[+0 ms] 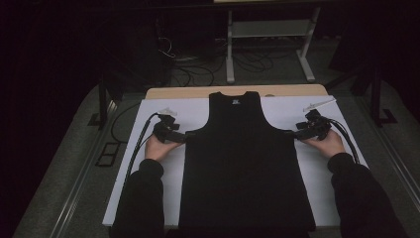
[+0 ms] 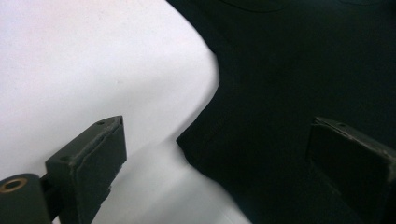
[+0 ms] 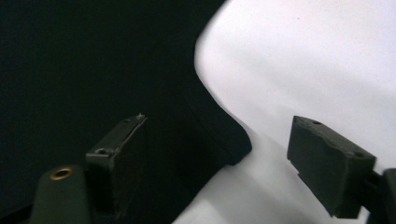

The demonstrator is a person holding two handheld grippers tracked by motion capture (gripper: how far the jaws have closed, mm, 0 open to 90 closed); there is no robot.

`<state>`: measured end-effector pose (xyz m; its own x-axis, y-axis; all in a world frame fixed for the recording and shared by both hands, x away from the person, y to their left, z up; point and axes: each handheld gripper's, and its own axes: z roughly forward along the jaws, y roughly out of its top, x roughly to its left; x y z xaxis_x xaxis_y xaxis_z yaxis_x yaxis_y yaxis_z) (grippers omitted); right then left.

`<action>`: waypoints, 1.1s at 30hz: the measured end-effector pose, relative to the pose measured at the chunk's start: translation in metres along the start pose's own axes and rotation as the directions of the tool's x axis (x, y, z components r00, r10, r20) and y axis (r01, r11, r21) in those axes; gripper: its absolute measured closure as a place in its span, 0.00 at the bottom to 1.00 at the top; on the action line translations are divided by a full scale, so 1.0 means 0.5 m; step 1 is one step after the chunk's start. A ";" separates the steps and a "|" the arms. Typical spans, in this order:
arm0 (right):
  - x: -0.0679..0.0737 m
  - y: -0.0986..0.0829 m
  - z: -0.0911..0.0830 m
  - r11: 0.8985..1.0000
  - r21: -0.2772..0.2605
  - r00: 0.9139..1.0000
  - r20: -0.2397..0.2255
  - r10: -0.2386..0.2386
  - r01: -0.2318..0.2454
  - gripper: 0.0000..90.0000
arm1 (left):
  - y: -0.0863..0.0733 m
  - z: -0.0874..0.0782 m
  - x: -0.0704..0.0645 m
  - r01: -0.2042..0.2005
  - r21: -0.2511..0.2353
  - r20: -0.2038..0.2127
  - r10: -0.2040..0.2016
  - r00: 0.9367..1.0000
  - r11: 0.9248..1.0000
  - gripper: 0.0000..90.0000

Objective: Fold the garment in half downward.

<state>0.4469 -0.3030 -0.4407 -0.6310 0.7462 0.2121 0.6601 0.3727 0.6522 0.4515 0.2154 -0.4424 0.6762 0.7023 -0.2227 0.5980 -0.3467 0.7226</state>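
A black sleeveless top (image 1: 245, 163) lies flat on a white board (image 1: 148, 163), neck toward the far edge. My left gripper (image 1: 190, 134) rests at the top's left armpit corner (image 2: 184, 140), jaws open, one on each side of that corner. Across the board, my right gripper (image 1: 290, 133) stands open at the right armpit corner (image 3: 240, 151), again straddling the fabric edge. In the left gripper view the top (image 2: 299, 84) fills the right side; in the right gripper view the top (image 3: 93, 65) fills the left side. Nothing is clamped by either gripper.
The white board lies on a wooden table (image 1: 198, 92) whose far edge shows behind the top. Cables (image 1: 136, 144) trail from both grippers toward the near side. A metal stand (image 1: 267, 34) and floor cables sit beyond the table in the dark.
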 end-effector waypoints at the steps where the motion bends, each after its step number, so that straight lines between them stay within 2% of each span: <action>1: 0.001 0.001 0.000 1.000 0.000 1.000 0.002 -0.001 0.001 0.23 | 0.000 0.000 0.000 0.000 0.003 -0.001 0.000 1.000 1.000 0.06; 11: 0.003 0.000 0.010 1.000 0.011 1.000 0.027 0.004 -0.004 0.30 | -0.005 0.015 -0.002 -0.001 0.024 -0.006 0.001 1.000 1.000 0.17; 17: 0.007 0.001 0.014 1.000 0.015 0.999 0.053 -0.005 0.004 0.37 | -0.004 0.018 -0.004 -0.011 0.024 -0.019 0.011 1.000 1.000 0.30; 26: 0.010 0.002 0.020 1.000 0.028 0.995 0.105 0.004 -0.007 0.54 | -0.005 0.020 -0.010 -0.012 0.021 -0.022 0.013 1.000 1.000 0.48; 30: 0.011 0.001 0.018 0.999 0.037 0.996 0.090 0.000 -0.003 0.65 | -0.005 0.021 -0.014 -0.022 0.024 -0.013 0.022 1.000 0.999 0.57; 33: 0.012 0.002 0.017 0.999 0.045 0.997 0.076 0.011 -0.014 0.77 | -0.005 0.022 -0.016 -0.026 0.030 -0.024 0.026 0.999 0.999 0.64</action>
<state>0.4473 -0.2935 -0.4449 -0.5912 0.7898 0.1635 0.6866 0.3865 0.6158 0.4491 0.2039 -0.4496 0.6812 0.7076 -0.1878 0.5930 -0.3830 0.7083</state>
